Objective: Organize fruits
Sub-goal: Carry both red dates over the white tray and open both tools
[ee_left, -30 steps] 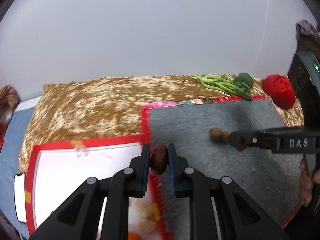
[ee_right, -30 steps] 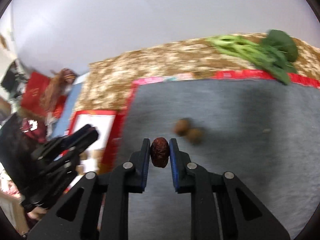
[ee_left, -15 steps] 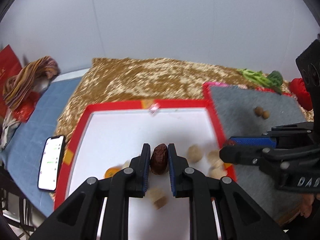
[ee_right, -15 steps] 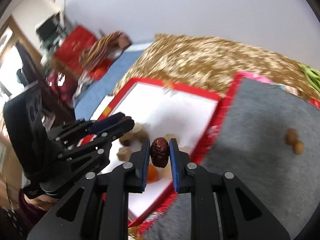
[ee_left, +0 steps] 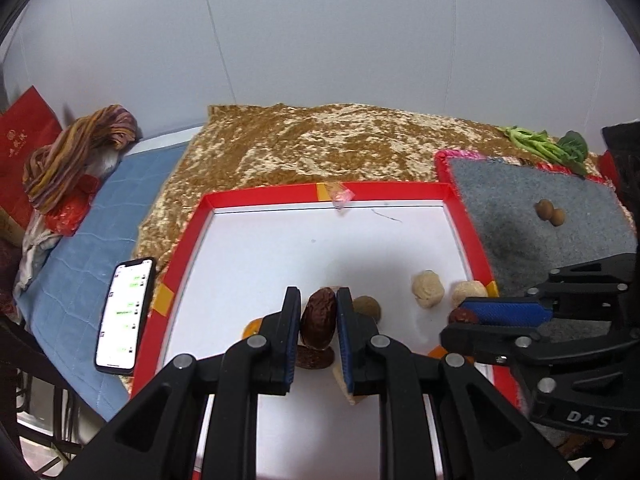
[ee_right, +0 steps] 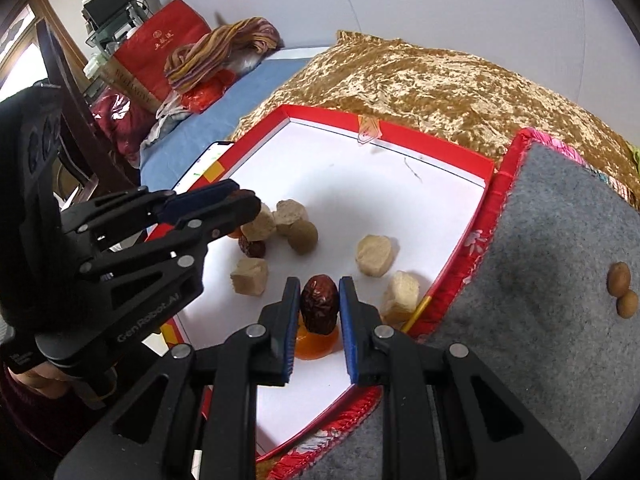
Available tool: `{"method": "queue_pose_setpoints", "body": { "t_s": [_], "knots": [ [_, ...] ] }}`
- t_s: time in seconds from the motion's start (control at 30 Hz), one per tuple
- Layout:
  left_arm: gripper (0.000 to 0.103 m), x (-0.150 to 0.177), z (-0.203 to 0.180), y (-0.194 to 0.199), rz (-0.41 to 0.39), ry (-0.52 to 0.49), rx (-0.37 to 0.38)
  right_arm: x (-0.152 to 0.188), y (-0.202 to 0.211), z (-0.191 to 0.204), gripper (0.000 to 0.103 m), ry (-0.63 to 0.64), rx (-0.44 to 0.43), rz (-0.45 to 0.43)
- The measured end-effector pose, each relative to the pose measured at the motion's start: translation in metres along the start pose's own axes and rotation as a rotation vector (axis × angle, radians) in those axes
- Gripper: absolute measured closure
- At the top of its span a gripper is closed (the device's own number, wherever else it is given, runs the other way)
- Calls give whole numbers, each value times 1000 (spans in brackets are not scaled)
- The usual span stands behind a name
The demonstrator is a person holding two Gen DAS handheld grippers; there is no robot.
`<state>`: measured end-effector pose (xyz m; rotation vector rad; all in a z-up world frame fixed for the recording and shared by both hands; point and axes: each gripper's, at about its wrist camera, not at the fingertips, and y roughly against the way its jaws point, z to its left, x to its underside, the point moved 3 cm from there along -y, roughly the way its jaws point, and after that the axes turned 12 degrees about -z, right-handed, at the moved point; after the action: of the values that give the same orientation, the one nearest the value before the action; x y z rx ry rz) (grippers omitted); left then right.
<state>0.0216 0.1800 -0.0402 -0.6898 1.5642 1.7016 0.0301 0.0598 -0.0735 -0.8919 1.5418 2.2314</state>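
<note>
Red date (ee_left: 318, 323) clamped in left gripper (ee_left: 318, 322) jaws, over red-rimmed white tray (ee_left: 256, 197). Second date (ee_right: 319, 309) clamped in right gripper (ee_right: 319, 309), above an orange piece (ee_right: 314, 345) in tray. Only left view shows greens (ee_left: 548, 148) beyond grey mat (ee_left: 532, 236); two brown nuts (ee_right: 622, 289) on mat.

We hold both grippers tilted downward, side by side. Our left gripper (ee_left: 318, 322) has its blue-padded fingers (ee_left: 345, 332) pressed on a wrinkled dark red date (ee_left: 318, 324). Our right gripper (ee_right: 319, 306) likewise clamps a second date (ee_right: 319, 304) upright between its fingers (ee_right: 347, 320). A hand (ee_right: 38, 380) grips the left handle.
</note>
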Motion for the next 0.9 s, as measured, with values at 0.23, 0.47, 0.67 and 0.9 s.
{"method": "queue_pose_setpoints", "body": {
  "t_s": [0.23, 0.47, 0.67, 0.9],
  "knots": [
    [55, -4, 7, 2, -21, -16, -111, -4, 7, 6, 82, 32, 3, -24],
    [34, -16, 6, 7, -68, 15, -172, -14, 25, 6, 81, 86, 57, -79],
    [23, -34, -28, 13, -123, 9, -124, -24, 64, -36, 63, 7, 139, -166],
    [23, -47, -76, 12, -150, -43, -58, -23, 103, -82, 62, -70, 210, -208]
  ]
}}
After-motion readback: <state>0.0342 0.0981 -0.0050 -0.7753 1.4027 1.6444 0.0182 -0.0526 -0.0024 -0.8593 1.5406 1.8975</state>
